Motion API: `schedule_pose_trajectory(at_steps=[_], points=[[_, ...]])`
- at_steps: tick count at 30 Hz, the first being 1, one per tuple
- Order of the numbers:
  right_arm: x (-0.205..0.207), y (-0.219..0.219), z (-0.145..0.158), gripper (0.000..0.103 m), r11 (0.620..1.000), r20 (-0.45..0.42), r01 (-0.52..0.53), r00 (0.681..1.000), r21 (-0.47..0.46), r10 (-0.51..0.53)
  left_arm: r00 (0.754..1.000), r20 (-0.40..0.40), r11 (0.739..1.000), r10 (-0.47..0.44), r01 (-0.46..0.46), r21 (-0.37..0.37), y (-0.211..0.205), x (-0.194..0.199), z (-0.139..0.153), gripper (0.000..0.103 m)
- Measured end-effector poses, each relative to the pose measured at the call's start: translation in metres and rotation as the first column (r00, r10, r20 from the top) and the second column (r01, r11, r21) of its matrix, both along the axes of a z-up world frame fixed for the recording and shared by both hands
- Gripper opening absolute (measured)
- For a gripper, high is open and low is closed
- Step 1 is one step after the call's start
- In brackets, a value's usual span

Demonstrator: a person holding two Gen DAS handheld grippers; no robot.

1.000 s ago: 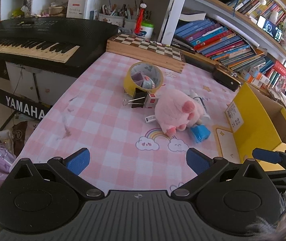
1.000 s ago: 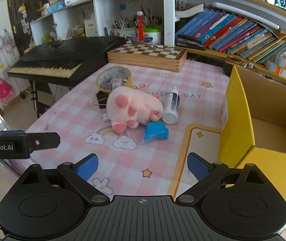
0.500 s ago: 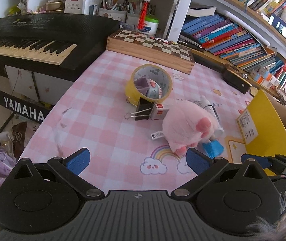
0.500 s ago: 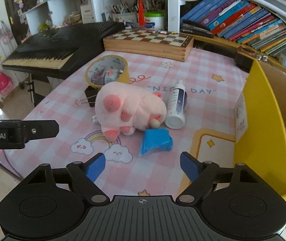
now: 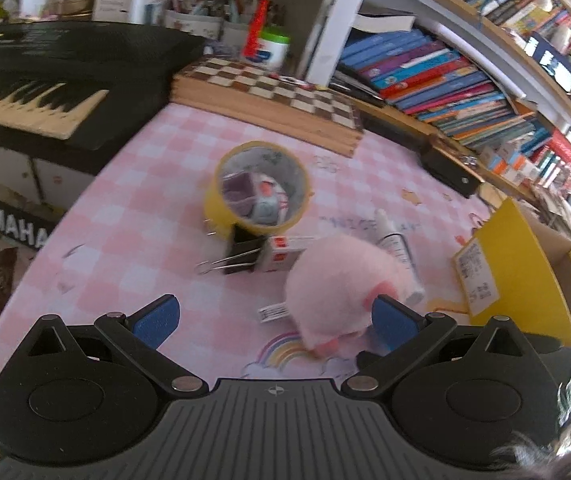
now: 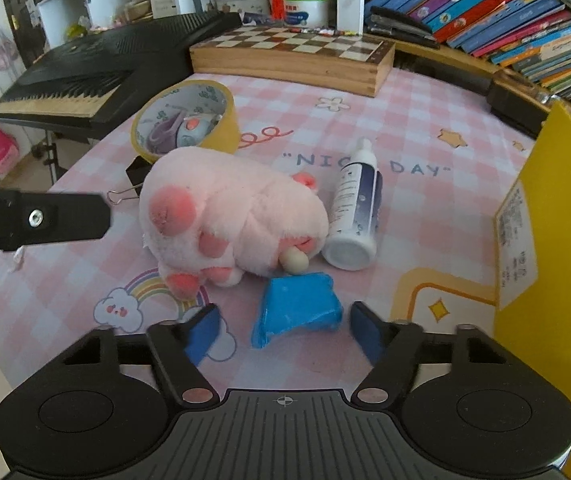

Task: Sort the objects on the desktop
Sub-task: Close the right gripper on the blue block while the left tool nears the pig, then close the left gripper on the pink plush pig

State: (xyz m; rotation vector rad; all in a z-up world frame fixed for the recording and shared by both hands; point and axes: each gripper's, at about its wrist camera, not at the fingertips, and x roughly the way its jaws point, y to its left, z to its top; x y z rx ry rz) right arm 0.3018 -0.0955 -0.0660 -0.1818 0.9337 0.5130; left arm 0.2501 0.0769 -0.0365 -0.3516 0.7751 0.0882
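Observation:
A pink plush paw (image 6: 229, 216) (image 5: 345, 284) lies on the pink checked cloth. In front of it is a crumpled blue packet (image 6: 297, 308), and my right gripper (image 6: 285, 330) hangs just short of it, its jaws closing with a gap on both sides of the packet. Beside the plush lie a white bottle (image 6: 355, 204) and a black binder clip (image 5: 241, 256). A yellow tape roll (image 5: 257, 192) with small items inside stands behind. My left gripper (image 5: 273, 316) is open, the plush near its right finger.
A yellow cardboard box (image 6: 557, 216) (image 5: 521, 268) stands open at the right. A wooden chessboard (image 6: 289, 56) and a black keyboard (image 5: 37, 84) border the cloth's far and left sides. Bookshelves rise behind. The left gripper's finger (image 6: 57, 216) juts in from the left.
Both grippers have moved forward toward the objects. The right gripper has sunk closer to the blue packet and its jaws have narrowed. The plush now sits by the left gripper's right finger.

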Motion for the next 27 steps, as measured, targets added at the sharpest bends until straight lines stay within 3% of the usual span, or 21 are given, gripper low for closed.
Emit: schedule_pose_trajectory(at_steps=[1,3,12,16,20,27], points=[[0.000,-0.001,0.001,0.048,1.000,0.006,-0.002,1.000,0.004,0.002,1.000,0.001,1.000,-0.013,0.013,-0.007,-0.002,0.004,0.000,0.103],[0.002,-0.004,0.001,0.043,1.000,0.001,-0.014,1.000,0.018,0.014,0.999,0.002,0.999,-0.035,0.035,-0.018,-0.005,0.012,-0.002,0.103],[-0.009,-0.012,0.011,0.041,0.997,0.046,-0.073,0.996,0.000,0.073,0.990,-0.023,0.989,-0.138,0.136,-0.056,-0.024,0.052,-0.019,0.103],[-0.009,-0.016,0.011,0.040,0.997,0.039,-0.073,0.997,-0.001,0.073,0.985,-0.047,0.985,-0.165,0.162,-0.056,-0.034,0.066,-0.028,0.086],[-0.010,-0.020,0.012,0.040,0.997,0.037,-0.071,0.997,0.008,0.071,0.986,-0.023,0.985,-0.166,0.164,-0.060,-0.034,0.066,-0.028,0.071],[-0.016,-0.023,0.017,0.040,0.998,0.056,-0.067,0.996,0.019,0.066,0.990,0.017,0.989,-0.138,0.139,-0.047,-0.031,0.046,-0.017,0.066]])
